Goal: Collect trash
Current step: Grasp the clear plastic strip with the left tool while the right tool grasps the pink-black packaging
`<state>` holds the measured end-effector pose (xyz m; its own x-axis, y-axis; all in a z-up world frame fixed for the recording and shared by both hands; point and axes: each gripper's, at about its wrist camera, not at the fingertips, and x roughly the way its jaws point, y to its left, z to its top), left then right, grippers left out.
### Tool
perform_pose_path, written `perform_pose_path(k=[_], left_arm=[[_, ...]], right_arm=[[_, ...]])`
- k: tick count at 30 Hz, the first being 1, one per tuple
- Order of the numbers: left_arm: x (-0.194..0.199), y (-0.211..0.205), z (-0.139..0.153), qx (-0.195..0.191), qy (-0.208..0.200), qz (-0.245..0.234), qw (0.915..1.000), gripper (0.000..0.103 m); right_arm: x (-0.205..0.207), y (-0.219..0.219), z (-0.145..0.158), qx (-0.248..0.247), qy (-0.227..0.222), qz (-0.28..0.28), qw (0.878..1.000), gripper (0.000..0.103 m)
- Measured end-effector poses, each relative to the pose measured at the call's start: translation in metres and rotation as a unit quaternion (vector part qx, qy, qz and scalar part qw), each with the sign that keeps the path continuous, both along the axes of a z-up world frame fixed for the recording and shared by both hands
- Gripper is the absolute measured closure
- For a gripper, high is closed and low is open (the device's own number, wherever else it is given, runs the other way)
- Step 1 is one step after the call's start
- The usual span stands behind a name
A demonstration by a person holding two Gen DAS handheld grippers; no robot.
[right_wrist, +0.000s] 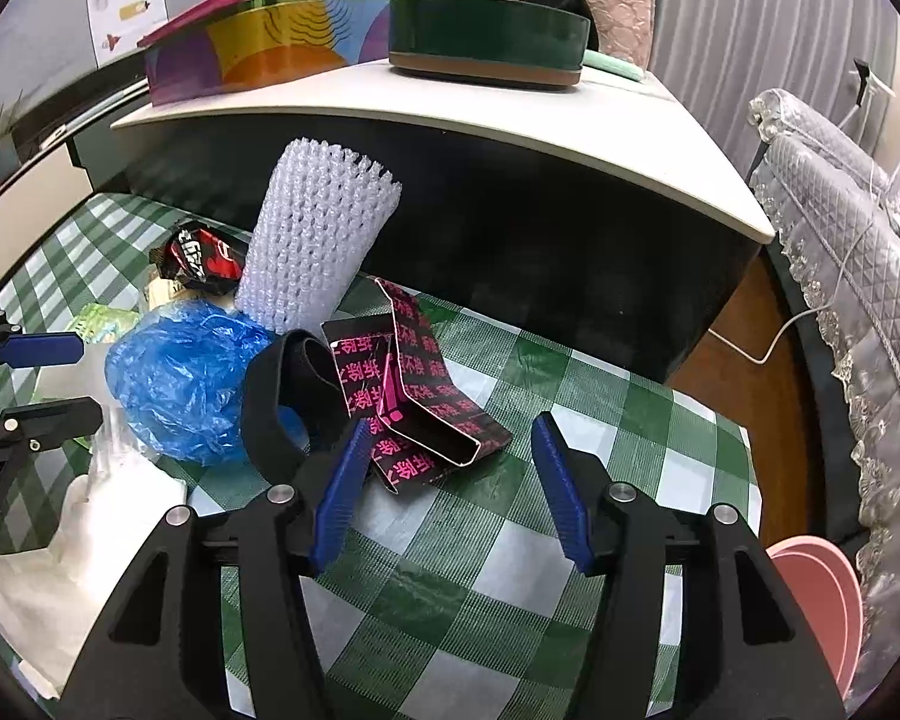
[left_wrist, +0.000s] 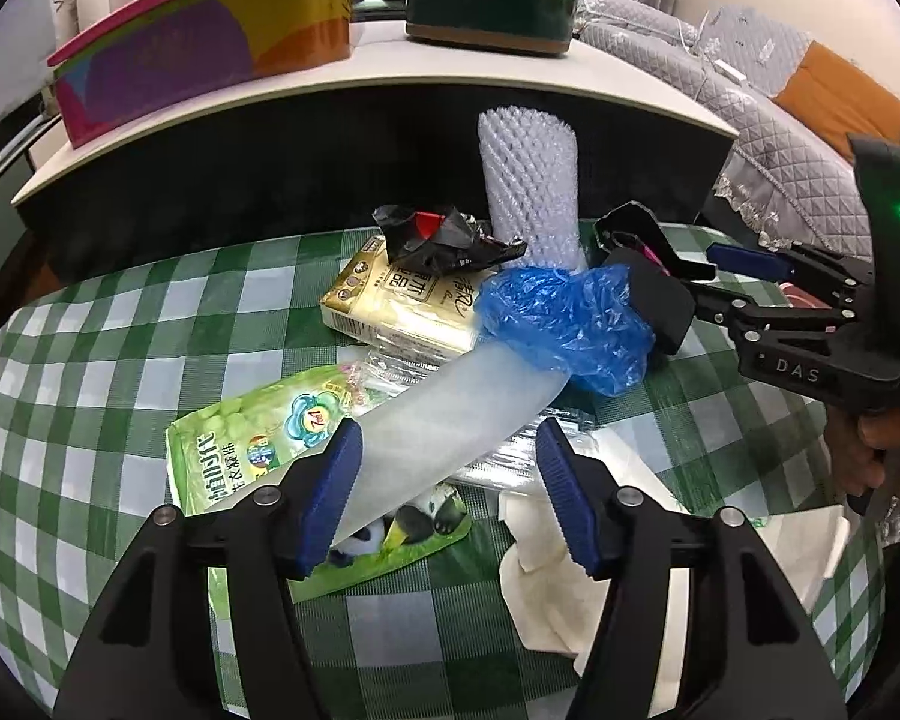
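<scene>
Trash lies heaped on the green checked cloth (left_wrist: 120,324), in front of a dark low table.

Left to right, left wrist view: green detergent pouch (left_wrist: 252,450) lies flat. Thin, limp and probably slick, so best taken at an edge. Over it leans a frosted translucent tube (left_wrist: 450,414), which looks light and semi-stiff. It lies between the pads of the left gripper (left_wrist: 450,492); the left pad touches or nearly touches it, the right pad stands clear, so the jaws are apart with no clamp. A grip across its lower end should hold.

Tissue pack (left_wrist: 402,312): soft, take across the short side. Crumpled blue plastic (left_wrist: 564,324): featherweight, crushes, pinch any fold. White foam net sleeve (left_wrist: 531,180) stands upright; springy.

Right wrist view: right gripper (right_wrist: 450,480) jaws apart and empty, its left pad just beside the folded black-and-pink card (right_wrist: 426,396). Stiffish and light; pinch its raised fold.
</scene>
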<state>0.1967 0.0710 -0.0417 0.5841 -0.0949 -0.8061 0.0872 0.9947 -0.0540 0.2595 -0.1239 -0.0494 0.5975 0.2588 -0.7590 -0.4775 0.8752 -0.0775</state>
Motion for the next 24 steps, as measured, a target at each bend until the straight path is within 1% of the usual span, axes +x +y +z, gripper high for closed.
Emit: perform_pose_path(k=[4, 5, 6, 8, 9, 10, 11, 12, 14, 15, 16, 17, 19, 21, 24], left_arm=[[0.006, -0.002, -0.004, 0.009, 0.01, 0.007, 0.9999, 0.043], [0.006, -0.002, -0.005, 0.01, 0.012, 0.008, 0.9998, 0.043], [0.007, -0.002, -0.005, 0.012, 0.014, 0.008, 0.9998, 0.043], [0.008, -0.002, -0.006, 0.012, 0.02, 0.007, 0.9997, 0.045], [0.008, -0.002, -0.006, 0.013, 0.021, 0.008, 0.9997, 0.048], [0.009, -0.002, -0.005, 0.014, 0.022, 0.009, 0.9996, 0.05], [0.009, -0.001, -0.005, 0.013, 0.023, 0.009, 0.9996, 0.051], [0.009, 0.0, -0.004, 0.011, 0.024, 0.009, 0.9996, 0.055], [0.009, 0.002, -0.001, 0.007, 0.023, 0.012, 0.9996, 0.064], [0.009, 0.003, 0.0, 0.006, 0.024, 0.012, 0.9996, 0.07], [0.008, 0.004, 0.001, 0.004, 0.023, 0.011, 0.9997, 0.075], [0.008, 0.004, 0.002, 0.004, 0.022, 0.01, 0.9997, 0.084], [0.005, 0.005, 0.005, 0.003, 0.018, 0.01, 0.9998, 0.092], [0.003, 0.006, 0.009, 0.003, 0.013, 0.012, 0.9998, 0.095], [-0.004, 0.011, 0.019, 0.0, -0.001, 0.018, 0.9998, 0.096]], right_arm=[[0.006, 0.0, -0.005, -0.01, 0.009, -0.007, 1.0, 0.048], [0.008, -0.001, -0.006, -0.009, 0.012, -0.007, 1.0, 0.052], [0.009, 0.0, -0.007, -0.01, 0.015, -0.006, 1.0, 0.059], [0.009, 0.002, -0.008, -0.016, 0.012, -0.004, 1.0, 0.061], [0.008, 0.002, -0.008, -0.019, 0.011, -0.003, 1.0, 0.069], [0.008, 0.004, -0.007, -0.022, 0.01, 0.0, 1.0, 0.072], [0.007, 0.004, -0.005, -0.024, 0.005, 0.002, 1.0, 0.077], [0.005, 0.005, -0.003, -0.025, 0.003, 0.004, 1.0, 0.083], [0.001, 0.006, 0.002, -0.027, -0.003, 0.006, 1.0, 0.089], [0.0, 0.006, 0.004, -0.028, -0.008, 0.006, 1.0, 0.091], [-0.002, 0.005, 0.008, -0.026, -0.012, 0.005, 1.0, 0.092], [-0.004, 0.003, 0.012, -0.023, -0.015, 0.003, 1.0, 0.093], [-0.008, 0.0, 0.02, -0.015, -0.021, -0.002, 1.0, 0.095], [-0.011, -0.004, 0.027, -0.005, -0.022, -0.005, 1.0, 0.095], [-0.018, -0.009, 0.038, 0.01, -0.023, -0.01, 1.0, 0.095]])
